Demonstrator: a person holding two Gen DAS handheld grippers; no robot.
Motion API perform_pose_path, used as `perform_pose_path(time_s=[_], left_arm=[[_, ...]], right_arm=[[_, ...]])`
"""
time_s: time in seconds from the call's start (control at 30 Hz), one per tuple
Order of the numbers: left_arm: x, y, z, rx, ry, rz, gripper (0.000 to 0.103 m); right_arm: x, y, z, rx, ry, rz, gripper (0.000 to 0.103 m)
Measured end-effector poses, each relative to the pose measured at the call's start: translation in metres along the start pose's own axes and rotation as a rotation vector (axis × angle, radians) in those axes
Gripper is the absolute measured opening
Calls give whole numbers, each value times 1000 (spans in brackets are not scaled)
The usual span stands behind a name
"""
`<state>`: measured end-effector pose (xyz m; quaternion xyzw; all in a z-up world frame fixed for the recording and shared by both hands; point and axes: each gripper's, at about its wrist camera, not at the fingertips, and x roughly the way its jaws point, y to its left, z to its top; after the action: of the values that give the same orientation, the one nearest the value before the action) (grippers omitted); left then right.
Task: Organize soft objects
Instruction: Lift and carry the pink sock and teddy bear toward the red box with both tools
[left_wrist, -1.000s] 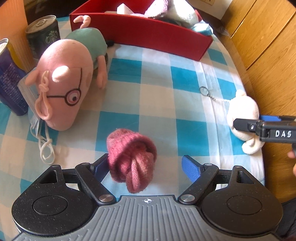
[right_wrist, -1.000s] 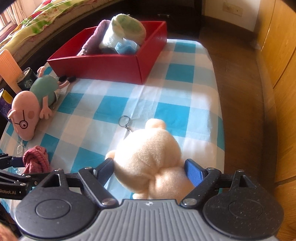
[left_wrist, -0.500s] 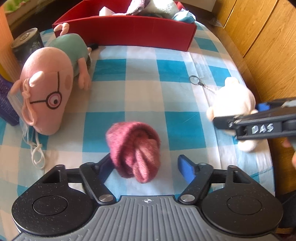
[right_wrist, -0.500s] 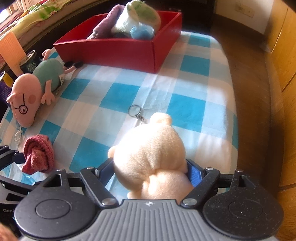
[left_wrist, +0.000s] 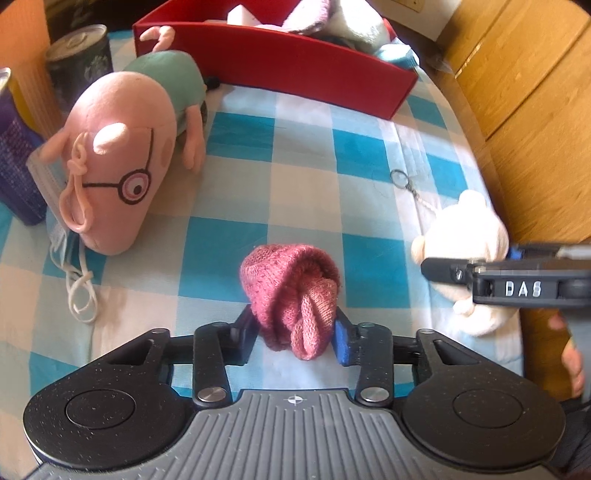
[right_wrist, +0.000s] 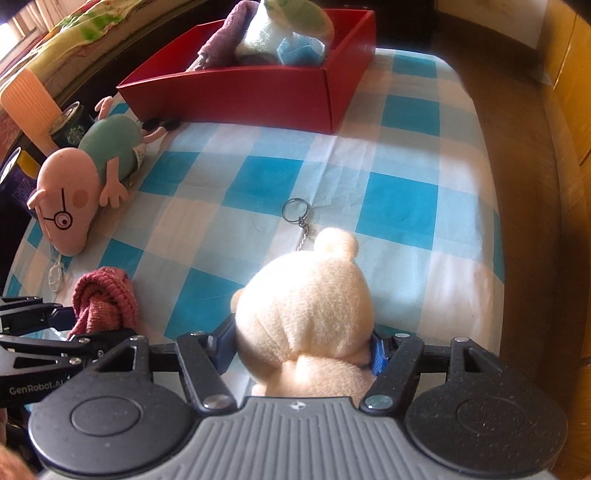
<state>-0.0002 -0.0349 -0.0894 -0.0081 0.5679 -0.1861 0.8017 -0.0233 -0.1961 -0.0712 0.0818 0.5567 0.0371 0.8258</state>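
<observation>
My left gripper (left_wrist: 293, 338) is shut on a rolled dark-pink knitted sock (left_wrist: 291, 291), held just above the checked cloth; it also shows in the right wrist view (right_wrist: 105, 301). My right gripper (right_wrist: 301, 349) is shut on a cream plush bear (right_wrist: 306, 317) with a metal keyring (right_wrist: 295, 210) on a chain; the bear also shows in the left wrist view (left_wrist: 467, 236). A red box (right_wrist: 236, 96) at the far end holds several soft items. A pink pig plush (left_wrist: 122, 158) with a green body lies on the left.
Two drink cans (left_wrist: 79, 55) and a purple can (left_wrist: 16, 173) stand at the left edge. A face mask with white loops (left_wrist: 75, 280) lies under the pig's head. A wooden cabinet (left_wrist: 532, 110) is at right. The blue-and-white checked cloth (right_wrist: 399, 206) covers the table.
My left gripper's fingers have closed in on the pink sock. My right gripper has tightened on the bear, and both have moved slightly forward.
</observation>
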Motion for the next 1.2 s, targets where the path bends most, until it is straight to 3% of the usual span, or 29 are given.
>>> perform_pose_path(time_s=[0.7, 0.97, 1.2], left_arm=[[-8, -17, 4, 37, -30, -15, 39], [-33, -23, 25, 37, -127, -24, 39], [-51, -26, 50, 27, -210, -17, 39]], right_arm=[[-14, 3, 1, 40, -34, 71, 44], [-28, 3, 11, 59, -84, 88, 44], [-54, 7, 31, 63, -178, 105, 44]])
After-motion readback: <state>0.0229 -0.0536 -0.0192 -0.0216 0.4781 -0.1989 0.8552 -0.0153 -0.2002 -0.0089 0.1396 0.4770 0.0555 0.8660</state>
